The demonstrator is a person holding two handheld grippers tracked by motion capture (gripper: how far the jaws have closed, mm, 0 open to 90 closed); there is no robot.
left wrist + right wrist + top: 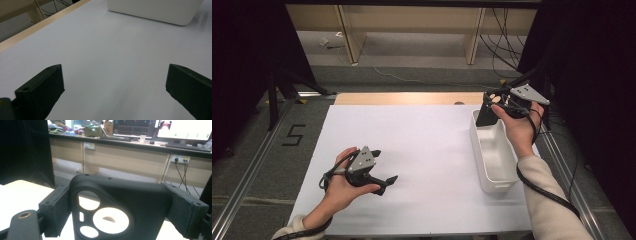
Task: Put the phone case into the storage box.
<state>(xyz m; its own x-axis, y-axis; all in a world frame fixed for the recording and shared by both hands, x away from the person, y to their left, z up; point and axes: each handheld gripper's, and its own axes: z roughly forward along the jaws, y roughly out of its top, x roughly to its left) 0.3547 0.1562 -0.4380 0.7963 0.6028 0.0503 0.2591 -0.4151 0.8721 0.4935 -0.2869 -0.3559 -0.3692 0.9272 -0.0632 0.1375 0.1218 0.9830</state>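
Left gripper (381,170) hovering low over white table (422,145), jaws standing wide apart, nothing between. Right gripper (117,212) clamping black phone case (120,202) at its sides, holding it above far end of white bin (492,155).

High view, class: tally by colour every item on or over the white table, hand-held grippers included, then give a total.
Black: 3 – left gripper, right gripper, phone case clamped in the right gripper's jaws above the bin
White: 1 – bin
Total: 4
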